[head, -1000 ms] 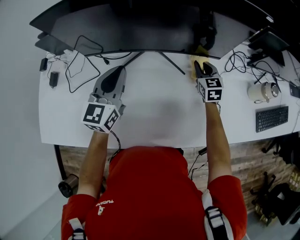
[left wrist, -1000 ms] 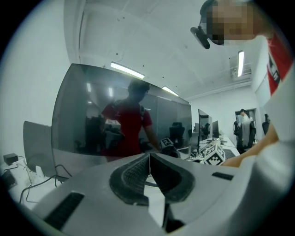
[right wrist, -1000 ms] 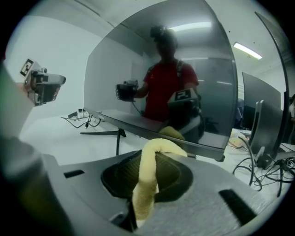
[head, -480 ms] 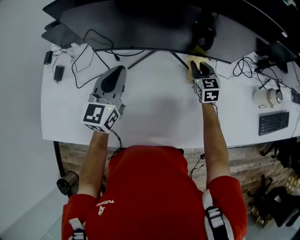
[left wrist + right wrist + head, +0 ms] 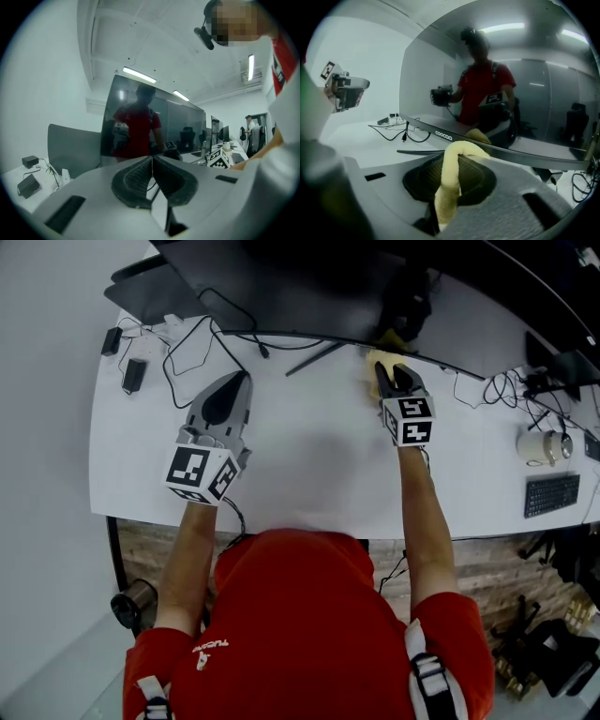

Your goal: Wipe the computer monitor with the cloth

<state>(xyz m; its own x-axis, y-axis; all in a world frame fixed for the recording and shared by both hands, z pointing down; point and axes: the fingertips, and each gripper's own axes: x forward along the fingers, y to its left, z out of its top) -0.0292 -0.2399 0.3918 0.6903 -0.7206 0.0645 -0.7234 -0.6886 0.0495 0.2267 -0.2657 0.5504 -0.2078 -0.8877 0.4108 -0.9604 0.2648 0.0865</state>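
Fingers (image 5: 423,183) of right gripper (image 5: 459,154) clamp cloth (image 5: 446,190), partly hiding it.

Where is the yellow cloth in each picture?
Head view: the cloth sits top, right of middle, in the right gripper at the lower edge of the monitor.
Left gripper view: not in it.
Right gripper view: bottom middle, pinched in that gripper.
Shared landmark: the dark monitor, in all three views.
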